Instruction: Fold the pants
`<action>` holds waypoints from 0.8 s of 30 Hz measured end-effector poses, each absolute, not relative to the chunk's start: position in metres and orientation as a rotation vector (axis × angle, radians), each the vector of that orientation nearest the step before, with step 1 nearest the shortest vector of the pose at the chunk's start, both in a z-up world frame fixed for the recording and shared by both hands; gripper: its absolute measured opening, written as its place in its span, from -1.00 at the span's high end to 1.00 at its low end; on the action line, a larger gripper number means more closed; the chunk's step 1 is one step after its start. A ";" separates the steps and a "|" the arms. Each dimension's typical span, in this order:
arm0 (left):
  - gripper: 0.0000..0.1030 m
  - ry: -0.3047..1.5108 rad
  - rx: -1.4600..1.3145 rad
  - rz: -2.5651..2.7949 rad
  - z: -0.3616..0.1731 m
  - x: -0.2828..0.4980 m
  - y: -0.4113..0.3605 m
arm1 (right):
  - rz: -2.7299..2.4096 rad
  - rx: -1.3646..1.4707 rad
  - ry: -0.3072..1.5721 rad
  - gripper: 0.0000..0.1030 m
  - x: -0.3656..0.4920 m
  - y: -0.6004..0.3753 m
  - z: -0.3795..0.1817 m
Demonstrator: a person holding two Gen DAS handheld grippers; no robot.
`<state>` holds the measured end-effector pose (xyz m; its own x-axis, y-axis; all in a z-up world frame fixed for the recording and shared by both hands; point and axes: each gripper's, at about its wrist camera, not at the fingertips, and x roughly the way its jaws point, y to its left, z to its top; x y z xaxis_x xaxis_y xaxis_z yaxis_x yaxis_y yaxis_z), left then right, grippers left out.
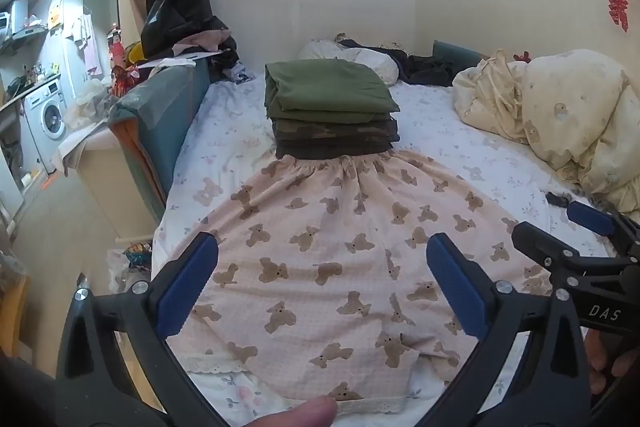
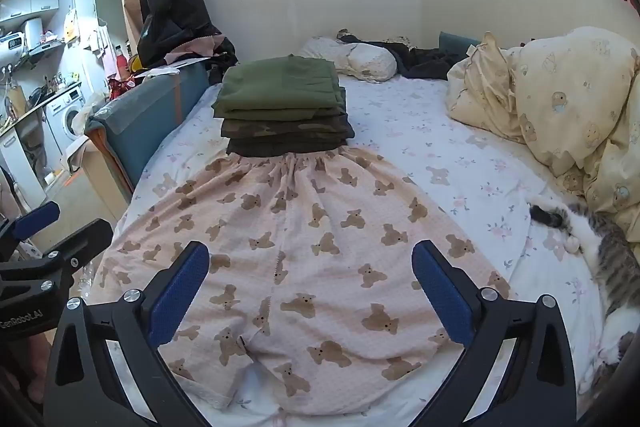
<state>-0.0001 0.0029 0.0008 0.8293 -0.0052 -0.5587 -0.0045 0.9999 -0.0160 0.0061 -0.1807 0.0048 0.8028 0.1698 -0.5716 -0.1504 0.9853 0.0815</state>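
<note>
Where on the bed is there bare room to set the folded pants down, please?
Bare sheet lies between the pants, the stack and the duvet. A narrower strip runs left of the stack. The right edge is crowded by the cat.

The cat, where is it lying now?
The cat lies at the right edge of the right wrist view, on the bed sheet, right of the bear pants and just below the cream duvet.

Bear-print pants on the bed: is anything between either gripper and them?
Nothing visible. The bear-print pants lie flat just ahead of the open left gripper and open right gripper. The folded stack sits at their waistband.
</note>
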 end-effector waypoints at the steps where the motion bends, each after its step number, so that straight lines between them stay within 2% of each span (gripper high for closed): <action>1: -0.99 0.583 -0.004 0.009 0.002 -0.002 0.003 | 0.168 0.022 0.608 -1.00 0.006 -0.180 0.005; 24: -0.99 0.588 -0.012 0.023 0.000 -0.004 0.013 | 0.161 0.016 0.626 -1.00 0.006 -0.180 0.001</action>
